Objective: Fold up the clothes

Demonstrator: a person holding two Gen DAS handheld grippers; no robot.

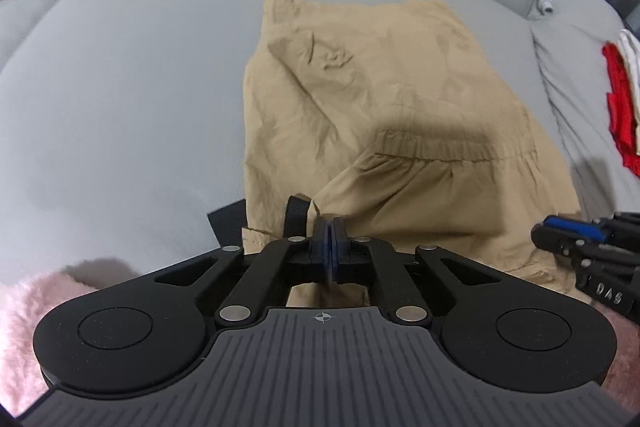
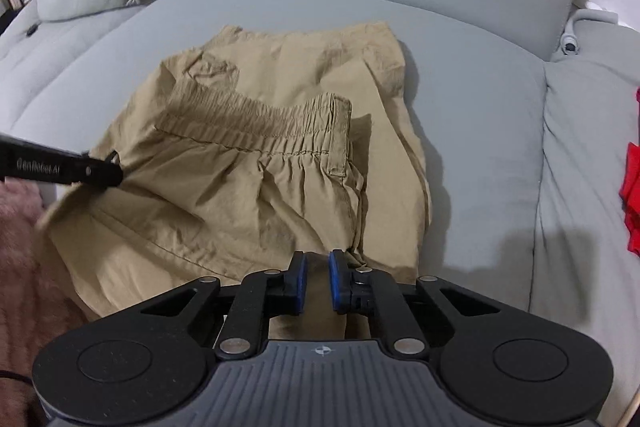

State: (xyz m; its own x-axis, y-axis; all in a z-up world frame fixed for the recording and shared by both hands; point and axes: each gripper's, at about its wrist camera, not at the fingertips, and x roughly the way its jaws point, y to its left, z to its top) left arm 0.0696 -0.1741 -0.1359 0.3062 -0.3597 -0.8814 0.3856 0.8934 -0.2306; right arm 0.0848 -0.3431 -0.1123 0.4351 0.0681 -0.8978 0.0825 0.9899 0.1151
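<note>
We've got crumpled khaki cotton shorts (image 2: 260, 163) on the grey sofa seat (image 2: 480, 131). Left gripper (image 1: 330, 231) pinched at their near edge; right gripper (image 2: 318, 263) slightly parted, fabric just ahead.

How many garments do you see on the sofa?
2. The tan trousers lie half-folded on the sofa seat, in front of both grippers. A red garment lies at the right edge, partly cut off; others may be hidden.
</note>
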